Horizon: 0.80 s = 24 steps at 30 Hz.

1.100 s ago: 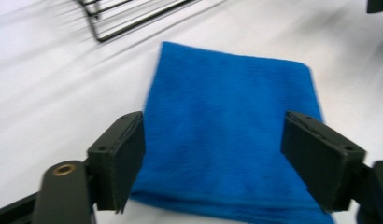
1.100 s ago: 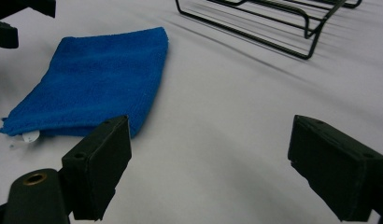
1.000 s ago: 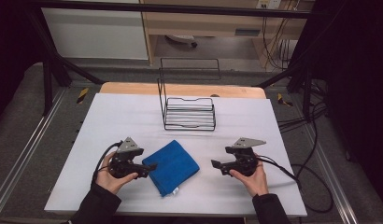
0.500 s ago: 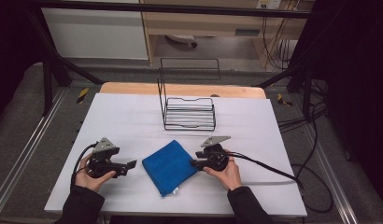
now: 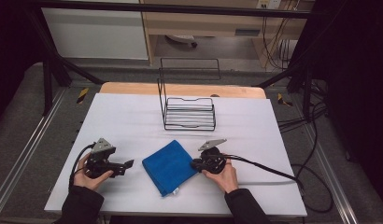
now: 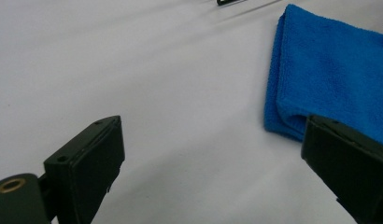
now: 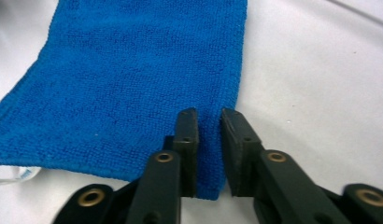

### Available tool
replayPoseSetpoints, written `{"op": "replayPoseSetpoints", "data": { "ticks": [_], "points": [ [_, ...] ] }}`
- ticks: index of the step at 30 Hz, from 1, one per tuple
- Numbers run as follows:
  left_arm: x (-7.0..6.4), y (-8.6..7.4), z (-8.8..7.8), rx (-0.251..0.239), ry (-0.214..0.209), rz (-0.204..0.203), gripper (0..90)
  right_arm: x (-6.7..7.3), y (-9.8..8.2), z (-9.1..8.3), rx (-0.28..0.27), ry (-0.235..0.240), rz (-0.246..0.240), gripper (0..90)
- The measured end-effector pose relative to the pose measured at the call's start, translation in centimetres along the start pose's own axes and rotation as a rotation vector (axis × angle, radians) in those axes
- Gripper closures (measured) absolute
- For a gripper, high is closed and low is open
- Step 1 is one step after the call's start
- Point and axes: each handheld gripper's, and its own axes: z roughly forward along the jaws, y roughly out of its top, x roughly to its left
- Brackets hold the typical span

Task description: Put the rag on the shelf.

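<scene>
A folded blue cloth (image 5: 170,166) lies flat on the white table (image 5: 124,121), near the front. My right gripper (image 5: 196,164) is at the cloth's right edge. In the right gripper view its jaws (image 7: 209,114) stand nearly together over that edge of the blue cloth (image 7: 124,70), with a narrow strip of cloth between them. My left gripper (image 5: 129,164) rests on the table a little left of the cloth, apart from it. Its jaws (image 6: 213,135) are wide open with bare table between them, and the blue cloth (image 6: 329,70) lies ahead to their right.
A black wire rack (image 5: 189,112) stands at the middle back of the table. The right gripper's cable (image 5: 264,168) trails across the table to the right edge. Bare white surface lies to the left and right of the cloth.
The left gripper has drawn back leftward from the cloth's left edge. The right gripper has moved left up to the cloth's right edge. The cloth has stayed in place.
</scene>
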Motion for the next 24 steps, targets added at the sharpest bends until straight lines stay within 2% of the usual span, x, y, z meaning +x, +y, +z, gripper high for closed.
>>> {"op": "replayPoseSetpoints", "data": {
  "ticks": [1,3,8,14,17,18,19,21,22,23,24],
  "points": [
    [0.0,0.0,0.0,0.001,-0.001,0.000,6.2,0.1,-0.1,0.0,-0.005,-0.002,0.010,83.8],
    [0.0,0.0,0.0,0.002,-0.003,0.007,6.2,0.2,0.0,-0.2,-0.008,-0.004,0.029,86.2],
    [-0.1,0.0,0.0,-0.001,-0.005,0.012,6.2,0.6,0.0,-1.0,-0.011,-0.016,0.062,87.3],
    [-0.1,0.0,0.0,-0.005,-0.005,0.017,6.2,1.9,-0.8,-2.9,-0.012,-0.069,0.117,87.6],
    [-0.2,0.1,-0.1,-0.009,-0.004,0.020,6.2,2.3,-1.5,-3.7,0.003,-0.101,0.152,87.6],
    [-0.2,0.1,-0.1,-0.010,-0.004,0.020,6.2,2.4,-2.0,-4.0,0.016,-0.109,0.178,87.5],
    [-0.2,0.1,-0.1,-0.011,-0.005,0.020,6.2,2.4,-2.0,-4.0,0.016,-0.109,0.178,87.5],
    [-0.1,0.1,-0.1,-0.012,-0.004,0.020,6.2,2.4,-2.7,-4.3,0.021,-0.107,0.195,83.7],
    [-0.1,0.1,-0.1,-0.011,-0.006,0.020,6.2,2.3,-2.8,-4.2,0.011,-0.105,0.195,77.8],
    [-0.1,0.1,-0.1,-0.011,-0.007,0.019,6.2,2.3,-2.8,-4.2,0.011,-0.105,0.195,77.8],
    [-0.1,0.1,-0.1,-0.010,-0.007,0.020,6.2,2.2,-2.8,-4.3,-0.002,-0.113,0.182,72.2]
  ]
}}
